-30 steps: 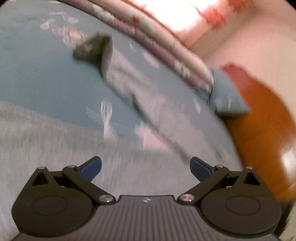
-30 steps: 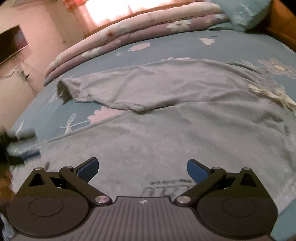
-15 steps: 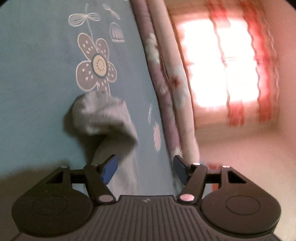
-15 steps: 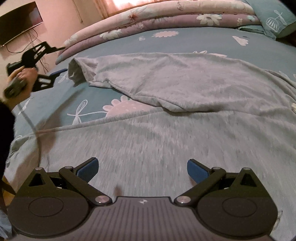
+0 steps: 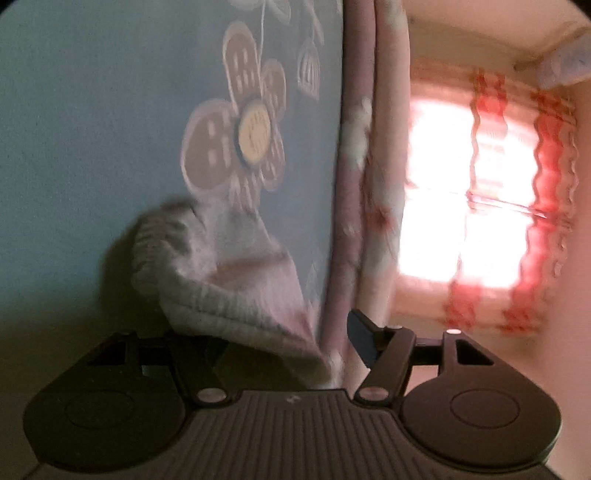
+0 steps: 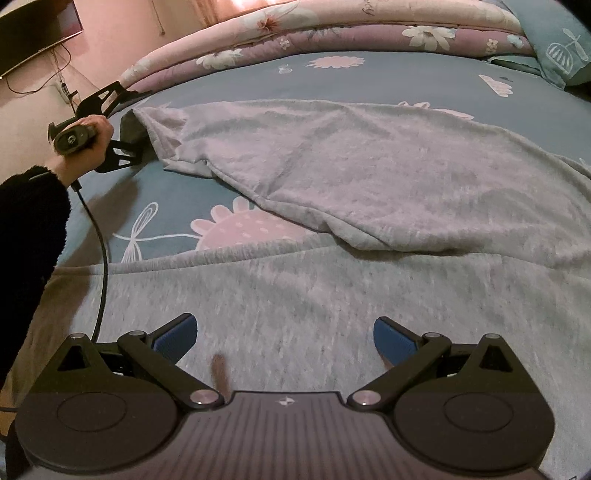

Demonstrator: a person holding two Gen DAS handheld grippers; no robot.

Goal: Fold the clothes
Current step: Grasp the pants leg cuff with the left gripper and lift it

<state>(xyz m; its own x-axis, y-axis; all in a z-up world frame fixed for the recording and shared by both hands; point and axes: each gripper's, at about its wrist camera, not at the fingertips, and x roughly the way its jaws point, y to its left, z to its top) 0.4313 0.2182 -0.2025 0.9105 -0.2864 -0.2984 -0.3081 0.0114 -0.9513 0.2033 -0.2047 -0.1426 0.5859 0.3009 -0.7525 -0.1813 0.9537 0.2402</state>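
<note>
A grey long-sleeved top point(image 6: 295, 295) lies spread on the blue flowered bedsheet point(image 6: 369, 77). One sleeve point(image 6: 332, 166) stretches toward the far left. Its ribbed cuff point(image 5: 221, 280) sits between the jaws of my left gripper point(image 5: 288, 339), which is rolled on its side. The cloth hides the left finger, and the right finger point(image 5: 364, 339) stands clear of the cloth. In the right wrist view a hand point(image 6: 85, 144) holds the left gripper point(image 6: 138, 125) at the cuff. My right gripper point(image 6: 284, 339) hangs open over the body of the top with nothing between its fingers.
A folded pink and purple floral quilt point(image 6: 332, 26) runs along the bed's far side, with a blue pillow point(image 6: 554, 40) at the far right. A dark screen point(image 6: 37, 33) hangs on the left wall. A window with red curtains point(image 5: 461, 206) glows behind. A black cable point(image 6: 99, 240) trails from the left gripper.
The left gripper swung across the bed to the sleeve's end, rolled onto its side, narrowed its jaws and came up around the cuff. The right gripper drifted a little over the top.
</note>
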